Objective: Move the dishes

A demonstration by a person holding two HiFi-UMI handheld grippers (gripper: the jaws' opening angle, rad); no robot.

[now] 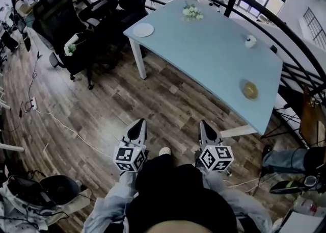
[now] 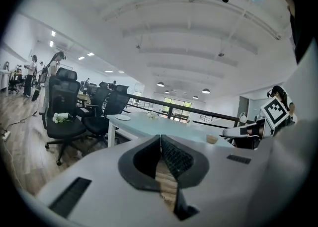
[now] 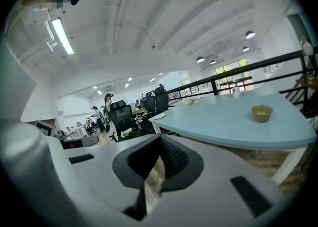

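The left gripper (image 1: 138, 125) and the right gripper (image 1: 204, 126) are held over the wooden floor (image 1: 102, 109) in the lower middle of the head view. Each is seen with its jaws pressed together and nothing between them. On the light-blue table (image 1: 204, 53) at upper right, a white plate (image 1: 143, 30) is set at the upper-left corner. A brown bowl (image 1: 249, 90) is set near the right edge, well apart from the plate.

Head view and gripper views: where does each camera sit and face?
Head view: on the person's head, facing steeply down at floor and blue table; left gripper, right gripper, sleeves show.
Left gripper view: on that gripper, along its shut jaws toward office chairs and table; right gripper's cube shows.
Right gripper view: on that gripper, along its shut jaws toward the bowl.
Shared: all three show table and bowl.
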